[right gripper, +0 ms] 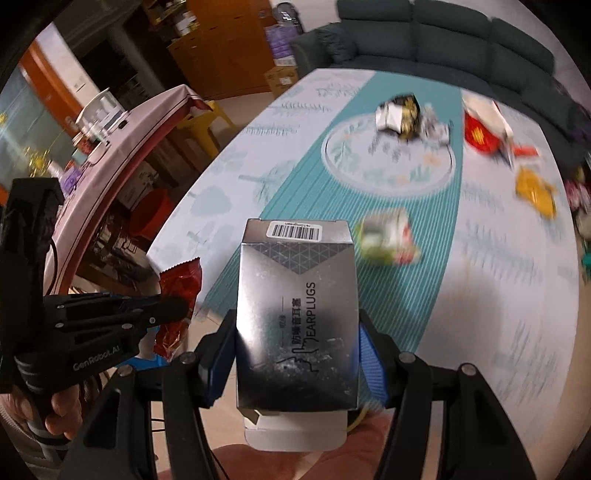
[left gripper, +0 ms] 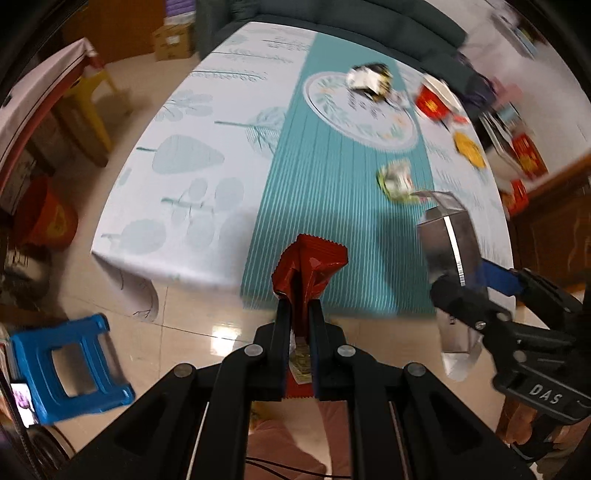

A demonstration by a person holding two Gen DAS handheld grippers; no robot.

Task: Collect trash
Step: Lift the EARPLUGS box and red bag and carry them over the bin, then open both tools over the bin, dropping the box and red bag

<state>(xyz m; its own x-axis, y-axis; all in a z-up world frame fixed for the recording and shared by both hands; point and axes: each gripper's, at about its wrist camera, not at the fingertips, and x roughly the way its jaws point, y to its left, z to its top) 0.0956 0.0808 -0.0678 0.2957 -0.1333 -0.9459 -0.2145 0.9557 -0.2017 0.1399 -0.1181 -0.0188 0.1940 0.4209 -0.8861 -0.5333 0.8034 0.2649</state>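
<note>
My left gripper [left gripper: 299,308] is shut on a red foil wrapper [left gripper: 308,264], held over the floor just off the table's near edge. It also shows at the left of the right wrist view [right gripper: 181,288]. My right gripper [right gripper: 297,332] is shut on a silver earplugs box [right gripper: 297,314], also seen in the left wrist view [left gripper: 448,243]. On the table lie a green-white crumpled wrapper [right gripper: 388,238], a black-white crumpled wrapper [right gripper: 399,116], a red packet [right gripper: 480,134] and a yellow wrapper [right gripper: 535,190].
The table [left gripper: 207,155] has a white and teal patterned cloth. A blue stool [left gripper: 70,369] stands on the tiled floor at the left. A red bucket [left gripper: 48,218] and a yellow chair [left gripper: 92,103] stand further left. A dark sofa [right gripper: 443,33] stands behind the table.
</note>
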